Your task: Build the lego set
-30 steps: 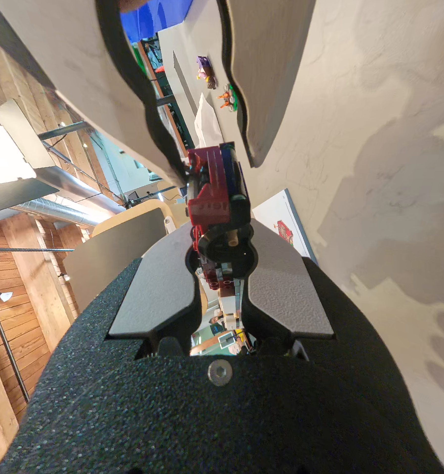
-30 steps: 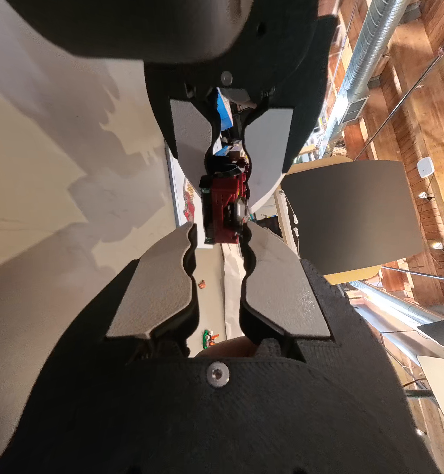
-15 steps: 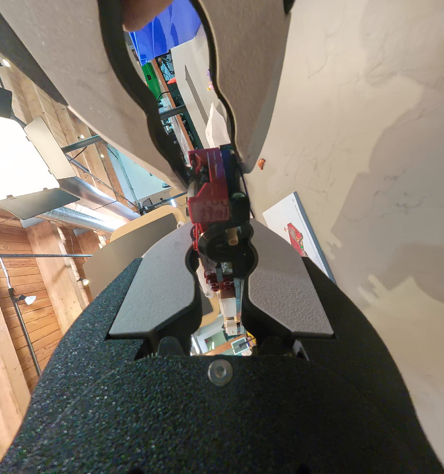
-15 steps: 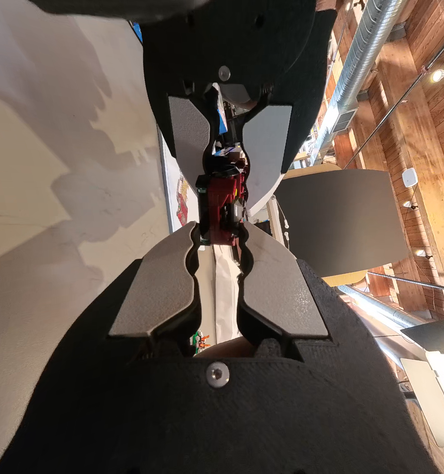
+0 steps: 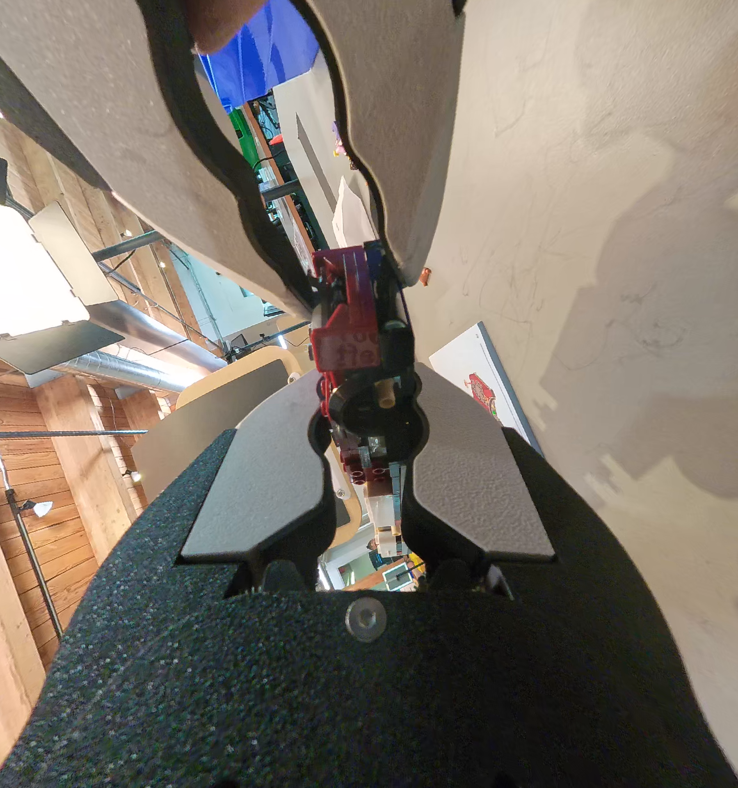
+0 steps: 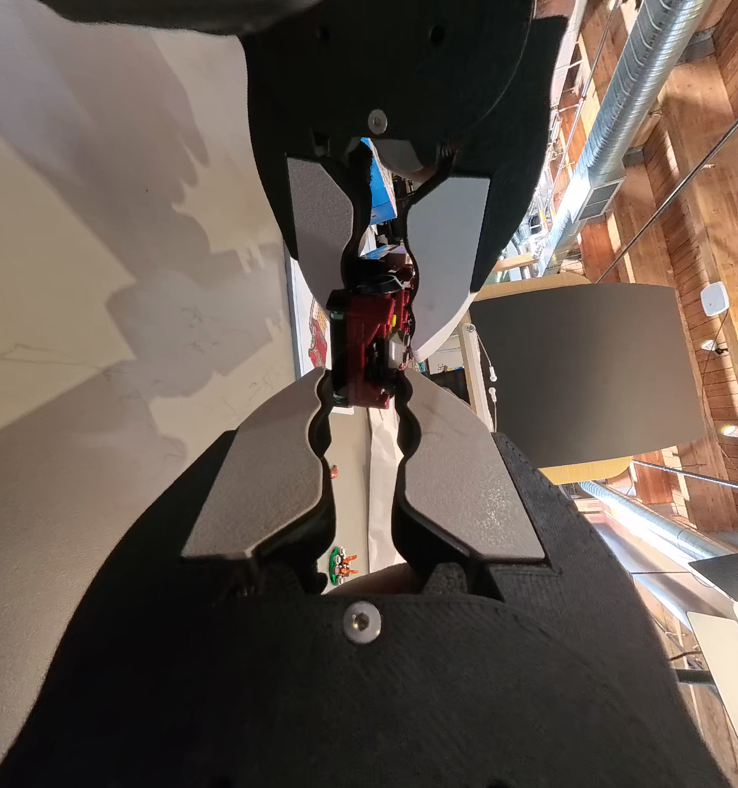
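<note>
Now right claw (image 6: pixel 363 390) clamps toy car (image 6: pixel 369 345).

pale table (image 5: pixel 593 213) (booklet (image 5: pixel 482 375), small bricks (image 6: pixel 342 567))

A brick model (image 5: pixel 360 341) sits between both grippers' fingers (image 5: pixel 273 447).

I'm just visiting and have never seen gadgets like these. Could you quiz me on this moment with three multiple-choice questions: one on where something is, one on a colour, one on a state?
1. Where is the brick-built toy model?
A. Flat on the table
B. Between the two grippers, off the table
C. On the chair

2. Its main colour?
A. Dark red
B. Yellow
C. White

3. How are the left gripper's fingers?
A. Wide open, empty
B. Closed on the model
C. Out of view

Answers:
B, each gripper meets one end, the right gripper included.
A, red bodywork shows in both views.
B, both pads press its black round part.
</note>
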A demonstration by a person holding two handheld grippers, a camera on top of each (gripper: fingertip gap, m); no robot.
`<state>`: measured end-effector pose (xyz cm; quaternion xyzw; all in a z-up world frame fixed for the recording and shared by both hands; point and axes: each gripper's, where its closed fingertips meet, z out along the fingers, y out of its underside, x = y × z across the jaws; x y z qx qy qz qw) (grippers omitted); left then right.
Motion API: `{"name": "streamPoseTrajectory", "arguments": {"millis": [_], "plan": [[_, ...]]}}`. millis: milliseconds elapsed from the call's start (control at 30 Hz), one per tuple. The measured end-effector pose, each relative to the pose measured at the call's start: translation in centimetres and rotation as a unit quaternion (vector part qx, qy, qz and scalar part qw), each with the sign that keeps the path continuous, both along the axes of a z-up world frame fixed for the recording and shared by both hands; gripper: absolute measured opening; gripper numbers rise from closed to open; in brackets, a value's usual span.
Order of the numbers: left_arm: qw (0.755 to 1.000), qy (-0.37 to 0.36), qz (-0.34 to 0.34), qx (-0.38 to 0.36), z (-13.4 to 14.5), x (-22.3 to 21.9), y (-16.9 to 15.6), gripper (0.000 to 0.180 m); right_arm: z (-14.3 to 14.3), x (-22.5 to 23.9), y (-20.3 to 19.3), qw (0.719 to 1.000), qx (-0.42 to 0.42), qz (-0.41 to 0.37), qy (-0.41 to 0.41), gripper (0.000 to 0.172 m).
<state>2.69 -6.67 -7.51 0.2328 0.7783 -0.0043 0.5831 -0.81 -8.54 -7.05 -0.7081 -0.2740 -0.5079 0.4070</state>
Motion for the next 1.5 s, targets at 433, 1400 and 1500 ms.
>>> {"name": "streamPoseTrajectory", "arguments": {"millis": [433, 1400, 1500], "plan": [[1.0, 0.007, 0.008, -0.028, -0.7, 0.7, 0.1, 0.033, -0.5, 0.7, 0.0, 1.0, -0.001, -0.019, 0.015, 0.029], [0.999, -0.031, -0.032, -0.012, -0.1, -0.1, -0.8, 0.033, -0.5, 0.4, -0.5, 1.0, -0.011, 0.004, -0.025, 0.031], [0.999, -0.041, -0.034, -0.002, 0.3, -0.2, -0.8, 0.033, -0.3, 0.3, -0.5, 0.999, -0.015, 0.0, -0.043, 0.031]]}}
